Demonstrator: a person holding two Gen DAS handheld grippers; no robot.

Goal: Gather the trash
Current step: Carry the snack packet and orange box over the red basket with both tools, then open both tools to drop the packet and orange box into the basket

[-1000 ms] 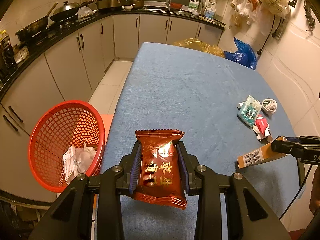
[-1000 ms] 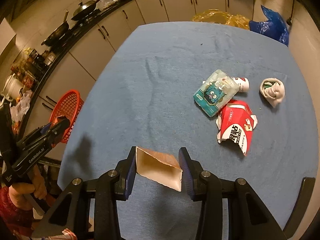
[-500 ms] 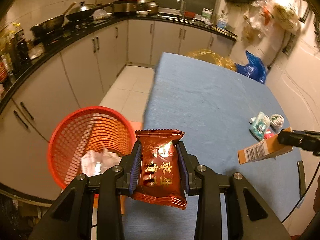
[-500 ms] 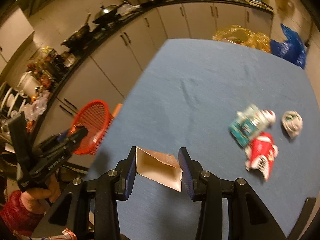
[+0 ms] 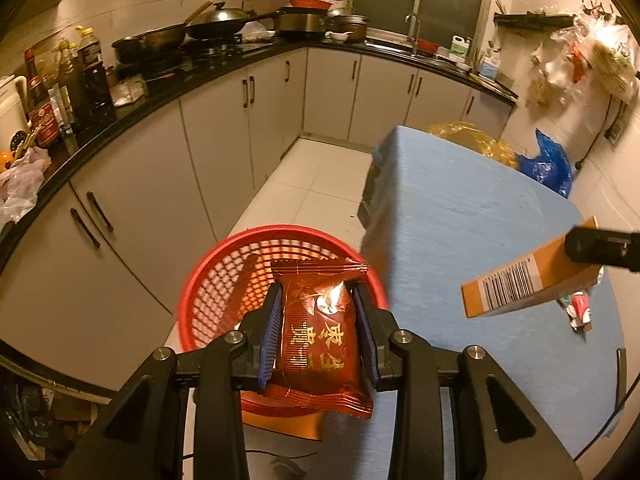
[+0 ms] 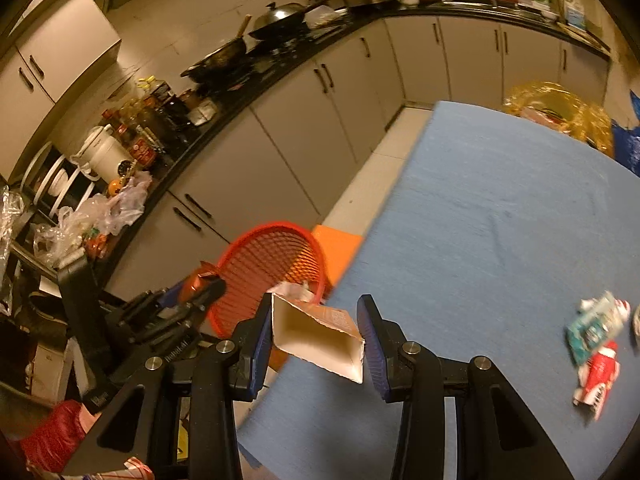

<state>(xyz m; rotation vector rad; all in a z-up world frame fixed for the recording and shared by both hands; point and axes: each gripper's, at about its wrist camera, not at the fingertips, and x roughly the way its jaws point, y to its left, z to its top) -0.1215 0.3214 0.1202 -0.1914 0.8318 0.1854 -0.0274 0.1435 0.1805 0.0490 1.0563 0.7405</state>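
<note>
- Looking along the left claw (image 5: 318, 330) in its own view: its pads are clamped on the two sides of a red snack packet (image 5: 320, 344), which hangs right over the mouth of the red basket (image 5: 208, 292) on the floor, near the left edge of the blue bench (image 5: 460, 216).
- At the right of that view, the right claw's dark finger pinches an orange carton (image 5: 520, 280) with a barcode, held in the air above the bench.
- Beyond the carton, a small heap of wrappers (image 5: 578, 310) lies at the bench's right edge.
- Looking along the right claw (image 6: 316, 336) in its own view: the jaws are closed on the open-ended carton (image 6: 320, 340), over the bench's near left edge, with the basket (image 6: 268, 272) just beyond on the floor.
- The left claw (image 6: 200, 292) shows at the left, holding something red beside the basket's rim.
- On the right, a teal pouch (image 6: 594, 328) and a red-and-white wrapper (image 6: 598, 380) lie on the bench.
- Judged progress: something pale already lies in the basket; two pieces are about to be dropped, and several wrappers are yet to be collected.
</note>
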